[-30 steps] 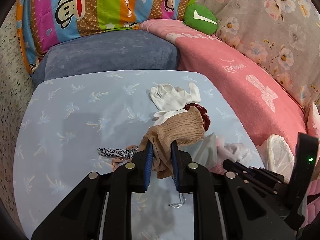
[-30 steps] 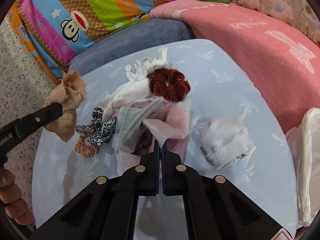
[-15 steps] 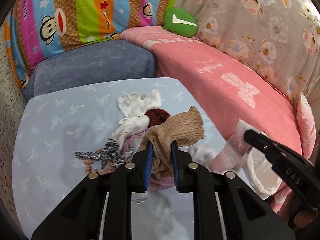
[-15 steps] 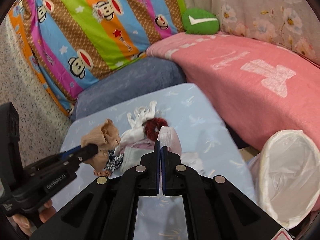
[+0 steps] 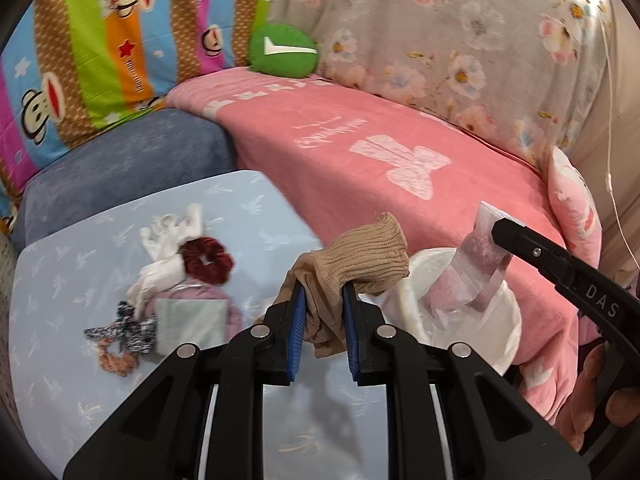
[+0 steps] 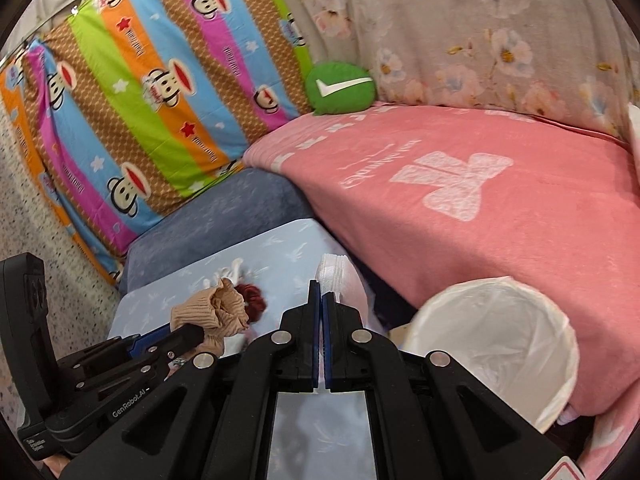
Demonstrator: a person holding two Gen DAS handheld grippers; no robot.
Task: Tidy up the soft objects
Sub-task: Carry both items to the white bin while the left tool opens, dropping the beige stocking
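Over at 9 o'clock on the pale blue palm-print surface (image 5: 60,360) there's a leftover pile: white glove (image 5: 168,236), dark red velvet scrunchie (image 5: 208,260), leopard-print hair tie (image 5: 120,330). The left tongs (image 5: 322,320) are pinching a tan ribbed knit sock (image 5: 360,258), held off the surface. At 3 o'clock, the right tongs (image 6: 321,306) are pressed tight on a pink plastic-wrapped pack (image 5: 476,268) above the white bag-lined bin (image 6: 492,344). Looks like the drop-off step; next I'd centre each over the bin, then let go.

Clamped tan sock (image 5: 356,268), bagged pink cloth (image 5: 476,268)
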